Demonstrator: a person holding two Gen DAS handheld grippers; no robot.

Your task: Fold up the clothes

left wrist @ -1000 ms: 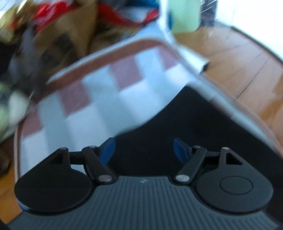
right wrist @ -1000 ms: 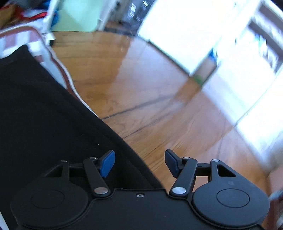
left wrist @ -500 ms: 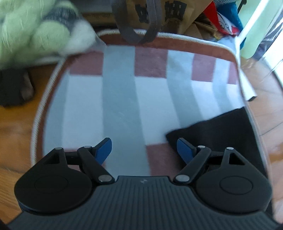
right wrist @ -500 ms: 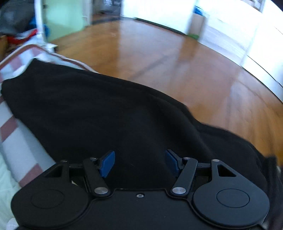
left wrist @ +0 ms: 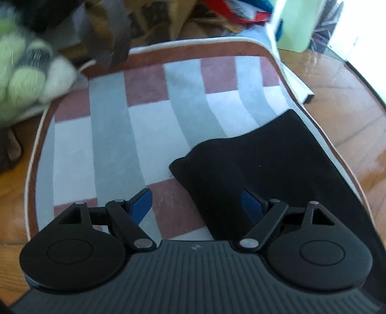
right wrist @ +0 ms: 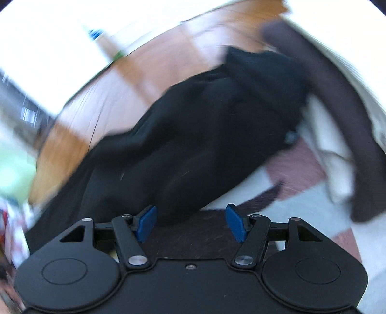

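A black garment (left wrist: 270, 164) lies on the right side of a checked red, grey and white rug (left wrist: 149, 130). My left gripper (left wrist: 196, 205) is open and empty, low over the rug, with its right finger above the garment's near left edge. In the blurred right wrist view the same black garment (right wrist: 193, 135) stretches from the rug onto the wooden floor. My right gripper (right wrist: 190, 222) is open and empty just in front of the garment's near edge.
A green and white fluffy item (left wrist: 26, 74) lies at the rug's far left corner. Bags and clutter (left wrist: 154, 21) stand behind the rug. Wooden floor (left wrist: 349, 101) runs along the right. A brown and white cloth (right wrist: 345, 135) lies at the right.
Both grippers have swung over the rug. The left view has shifted right, so the garment fills more of it. The right view has rotated and now looks along the garment with motion blur.
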